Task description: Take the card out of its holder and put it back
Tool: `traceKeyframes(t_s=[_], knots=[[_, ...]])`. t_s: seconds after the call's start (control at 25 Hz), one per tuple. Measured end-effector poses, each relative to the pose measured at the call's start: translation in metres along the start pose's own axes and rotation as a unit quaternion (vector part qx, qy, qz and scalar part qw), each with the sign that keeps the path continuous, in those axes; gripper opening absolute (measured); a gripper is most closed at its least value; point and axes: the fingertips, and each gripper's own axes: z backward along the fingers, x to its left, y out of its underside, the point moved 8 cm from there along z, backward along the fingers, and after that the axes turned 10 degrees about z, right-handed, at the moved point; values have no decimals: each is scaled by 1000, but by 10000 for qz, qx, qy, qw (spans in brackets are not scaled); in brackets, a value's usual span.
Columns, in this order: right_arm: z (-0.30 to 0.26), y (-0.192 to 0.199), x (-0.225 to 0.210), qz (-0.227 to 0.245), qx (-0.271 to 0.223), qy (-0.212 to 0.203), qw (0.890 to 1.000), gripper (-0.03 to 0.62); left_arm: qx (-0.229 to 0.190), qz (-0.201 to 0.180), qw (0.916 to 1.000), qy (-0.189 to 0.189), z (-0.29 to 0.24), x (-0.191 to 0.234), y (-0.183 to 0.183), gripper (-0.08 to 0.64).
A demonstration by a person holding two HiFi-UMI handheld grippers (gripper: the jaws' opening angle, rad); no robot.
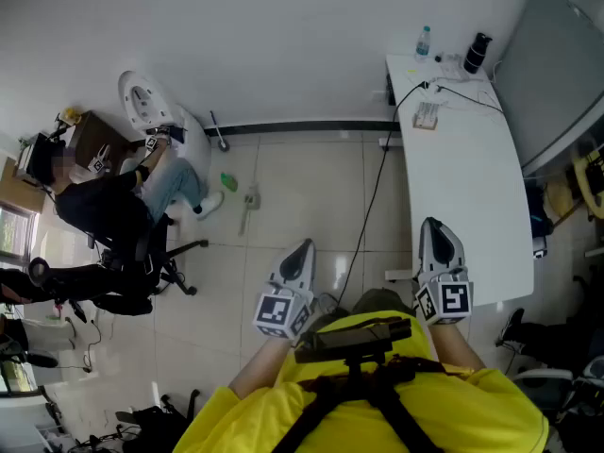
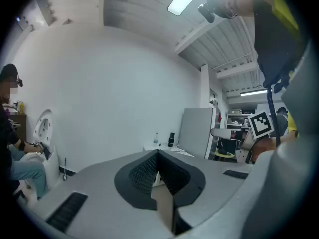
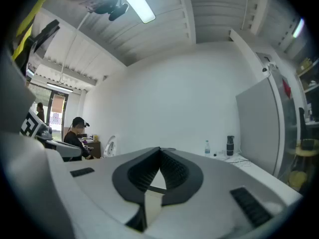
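Both grippers are held close to my body over the tiled floor, away from the white table (image 1: 472,187). My left gripper (image 1: 304,250) is shut, its dark ribbed pads meeting at the tip with nothing between them (image 2: 158,156). The jaws of my right gripper (image 1: 434,226) also meet at the tip and hold nothing (image 3: 160,153). A small pale flat object (image 1: 427,114) lies at the table's far end beside a cable. It is too small to tell whether it is the card holder. No card can be made out.
A clear bottle (image 1: 423,41) and a dark flask (image 1: 478,52) stand at the table's far end. A black cable (image 1: 376,192) hangs from the table to the floor. A grey panel (image 1: 557,74) leans at the right. A seated person (image 1: 113,206) works at the left wall.
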Motion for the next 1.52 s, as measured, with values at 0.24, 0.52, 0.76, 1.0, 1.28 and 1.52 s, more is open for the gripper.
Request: traceKeyframes(t_s=[0.24,0.52,0.76,1.0,1.28,1.52], knots=[[-90,7,-18,-17,145,-111,9998,6,-8,35,9999,132,-83,45,-28,0],[-229,10,-82,-268,-66,106,9996,6,38,-214,9988,434,-218,88,-77,0],[-296,15,-154,-419,-106,659,9969,6,78,-551,9910,1219,-349,84,-124,0],[-281,28,-195,-481,299,1819,9817,6,579,-596,9643,2514,-463,68,-131,0],[-232,35,-208,-696,561,3976,9132,6,1087,-913,8969,4187,-577,15,-128,0],[-229,38,-184,-1029,575,5391,8340,6,1609,-1059,8347,5159,-639,-11,-132,0]])
